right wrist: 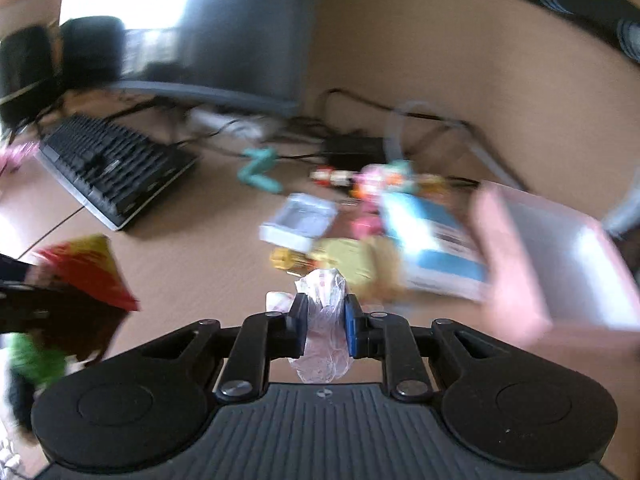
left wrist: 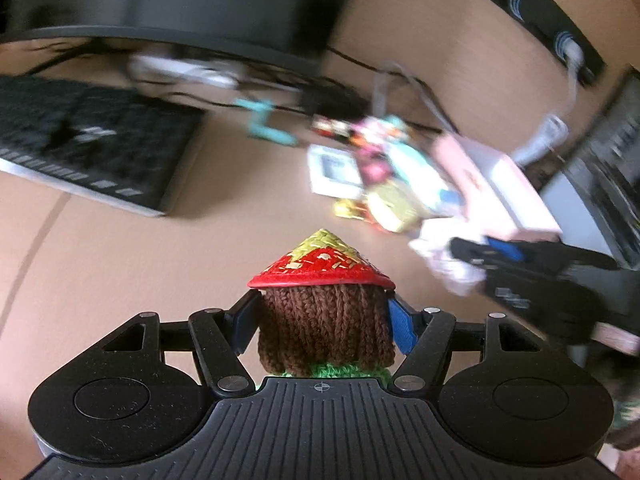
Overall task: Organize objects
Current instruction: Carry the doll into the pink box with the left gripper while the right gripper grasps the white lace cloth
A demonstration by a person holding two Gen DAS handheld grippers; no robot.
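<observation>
My left gripper (left wrist: 322, 316) is shut on a crocheted doll (left wrist: 324, 332) with brown yarn hair, a green body and a red and yellow cone hat, held above the desk. The doll also shows at the left of the right wrist view (right wrist: 76, 280). My right gripper (right wrist: 324, 320) is shut on a clear plastic-wrapped packet (right wrist: 322, 320) with pink print. The right gripper also shows in the left wrist view (left wrist: 532, 268), to the right of the doll. A blurred pile of small toys and boxes (right wrist: 360, 216) lies on the desk ahead.
A black keyboard (right wrist: 116, 168) lies at the left, a monitor (right wrist: 240, 32) behind it with cables at its base. A pink and white box (right wrist: 560, 256) and a blue and white box (right wrist: 436, 252) sit at the right. A teal object (right wrist: 256, 168) lies mid-desk.
</observation>
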